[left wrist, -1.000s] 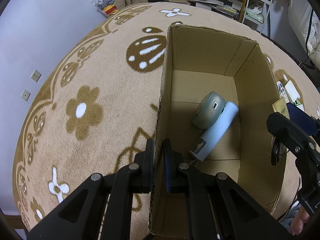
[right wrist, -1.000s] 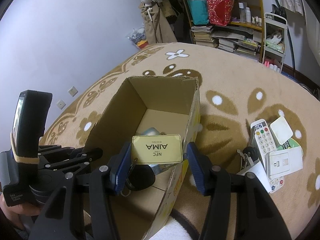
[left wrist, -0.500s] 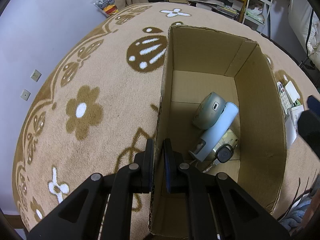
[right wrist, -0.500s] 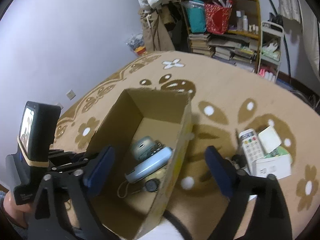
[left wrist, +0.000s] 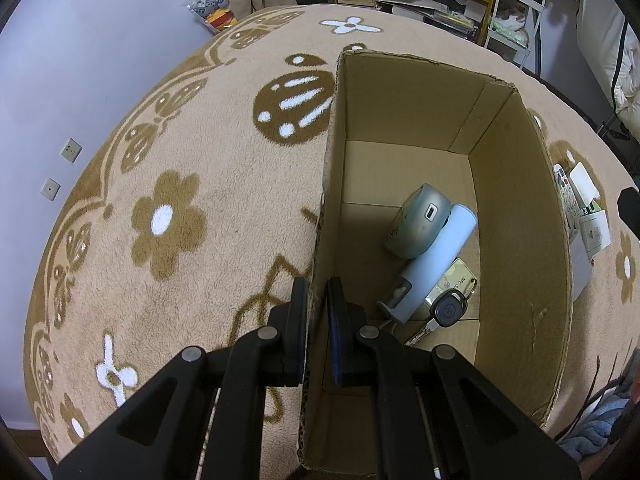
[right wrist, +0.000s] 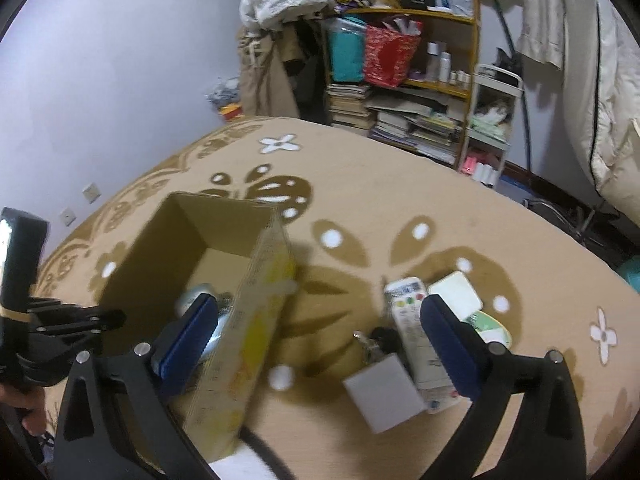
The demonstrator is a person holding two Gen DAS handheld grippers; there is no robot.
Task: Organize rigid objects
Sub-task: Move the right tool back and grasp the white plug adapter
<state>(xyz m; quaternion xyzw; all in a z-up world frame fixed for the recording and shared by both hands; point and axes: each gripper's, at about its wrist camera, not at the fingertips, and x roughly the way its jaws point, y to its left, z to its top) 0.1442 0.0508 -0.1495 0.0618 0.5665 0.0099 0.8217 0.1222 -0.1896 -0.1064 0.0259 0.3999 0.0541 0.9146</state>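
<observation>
So far, a speaker (left wrist: 418,222), bottle (left wrist: 434,262) and key (left wrist: 450,310) are held in the box (left wrist: 520,240), whose wall is clenched by the left fingers (left wrist: 298,320), while a remote (right wrist: 416,332) and cards beside the box await the released right fingers (right wrist: 448,344).

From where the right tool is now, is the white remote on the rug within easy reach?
Probably yes. The right tool is open above the rug, and the white remote lies uncovered between its fingers' line of approach; only the grey card and dark key crowd it.
</observation>
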